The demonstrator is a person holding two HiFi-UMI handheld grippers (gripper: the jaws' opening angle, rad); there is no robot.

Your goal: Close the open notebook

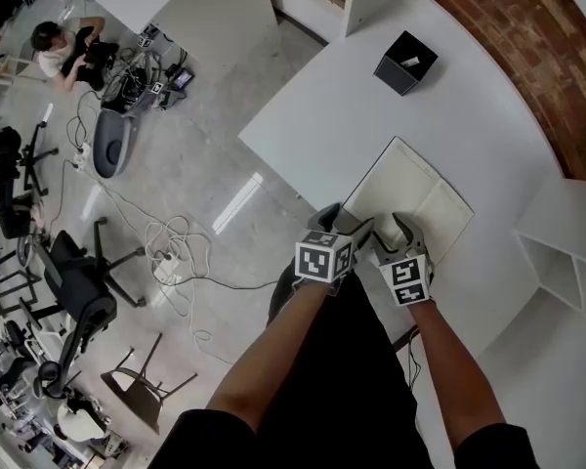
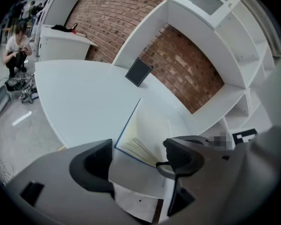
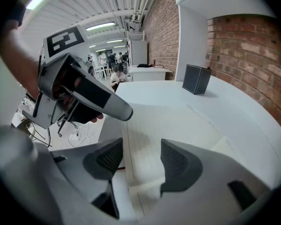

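Fingers [image 3: 179,167] of right gripper [image 3: 141,150] straddle notebook [image 3: 174,122], apart.

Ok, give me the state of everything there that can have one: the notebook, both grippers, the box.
notebook: open, lying pages up on the white table.
left gripper: jaws apart, at the notebook's near corner, gripping nothing.
right gripper: jaws apart over the notebook's near edge, not pressing on it.
black box: upright, apart from the notebook.
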